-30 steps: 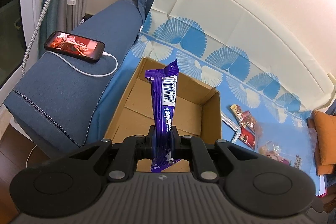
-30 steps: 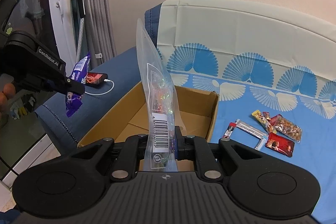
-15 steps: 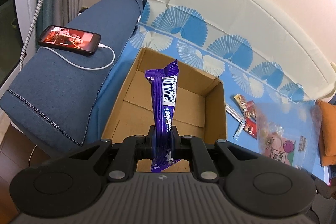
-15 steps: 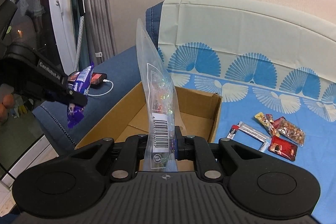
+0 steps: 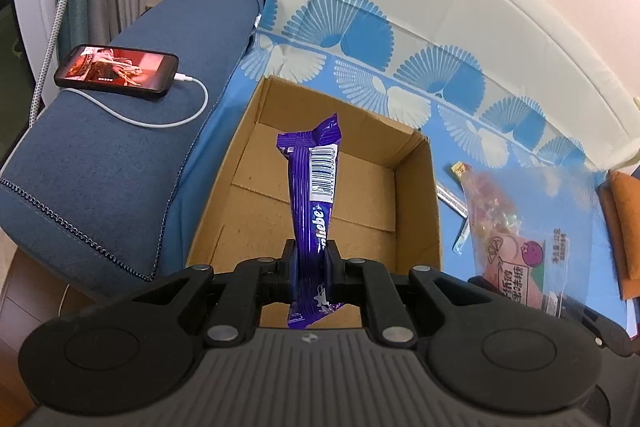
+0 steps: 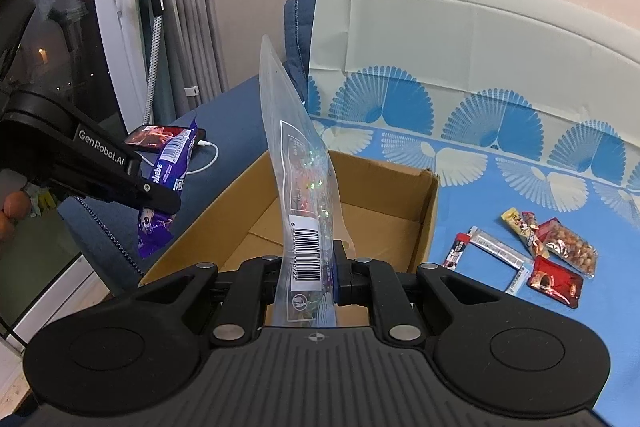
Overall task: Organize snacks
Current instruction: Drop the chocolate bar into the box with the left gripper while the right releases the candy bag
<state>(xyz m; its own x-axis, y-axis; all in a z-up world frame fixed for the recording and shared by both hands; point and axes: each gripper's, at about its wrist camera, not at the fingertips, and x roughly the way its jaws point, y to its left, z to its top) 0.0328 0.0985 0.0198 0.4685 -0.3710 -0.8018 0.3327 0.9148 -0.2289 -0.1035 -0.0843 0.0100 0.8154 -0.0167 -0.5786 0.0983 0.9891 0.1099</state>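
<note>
Gripping a purple snack bar (image 5: 311,211) upright over the cardboard box (image 5: 416,195), left claw (image 5: 311,259) closed; right claw (image 6: 310,267) clamps a clear candy bag (image 6: 304,187) (also upright).

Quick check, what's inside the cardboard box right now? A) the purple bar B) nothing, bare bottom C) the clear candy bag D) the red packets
B: the cardboard box shows only its bare bottom flaps; the purple bar is clamped in the left hand-held gripper and the clear candy bag in the right hand-held gripper, both above it.

Glossy purple foil wrapper (image 5: 312,199), matt cardboard box (image 5: 416,211)
</note>
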